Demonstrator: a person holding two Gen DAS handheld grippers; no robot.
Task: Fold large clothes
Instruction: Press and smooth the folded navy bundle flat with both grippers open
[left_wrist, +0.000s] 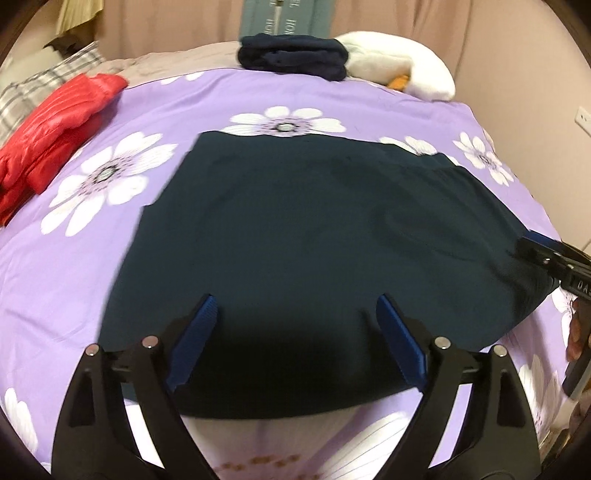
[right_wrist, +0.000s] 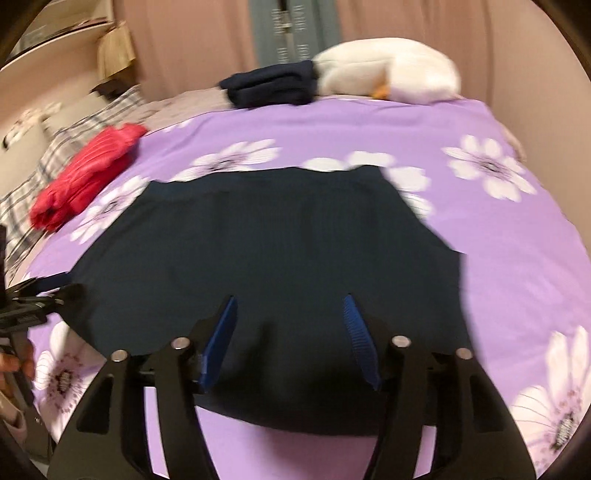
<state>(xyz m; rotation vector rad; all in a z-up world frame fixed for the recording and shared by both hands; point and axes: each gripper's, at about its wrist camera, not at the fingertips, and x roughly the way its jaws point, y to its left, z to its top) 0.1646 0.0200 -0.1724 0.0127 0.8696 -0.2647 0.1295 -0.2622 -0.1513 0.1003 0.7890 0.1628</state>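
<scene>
Both tongs stand apart and hold nothing. The left gripper (left_wrist: 295, 306) and the right gripper (right_wrist: 291, 306) hover over the near edge of the dark garment (left_wrist: 314, 236), which lies flat on the bed (left_wrist: 229, 96) before them.

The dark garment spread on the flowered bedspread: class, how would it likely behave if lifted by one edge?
The dark garment lies flat against the bedspread, so it is probably floppy and would sag and drape. It looks thin, likely light for its size. Pushed, it would probably bunch up into wrinkles rather than slide whole.
</scene>
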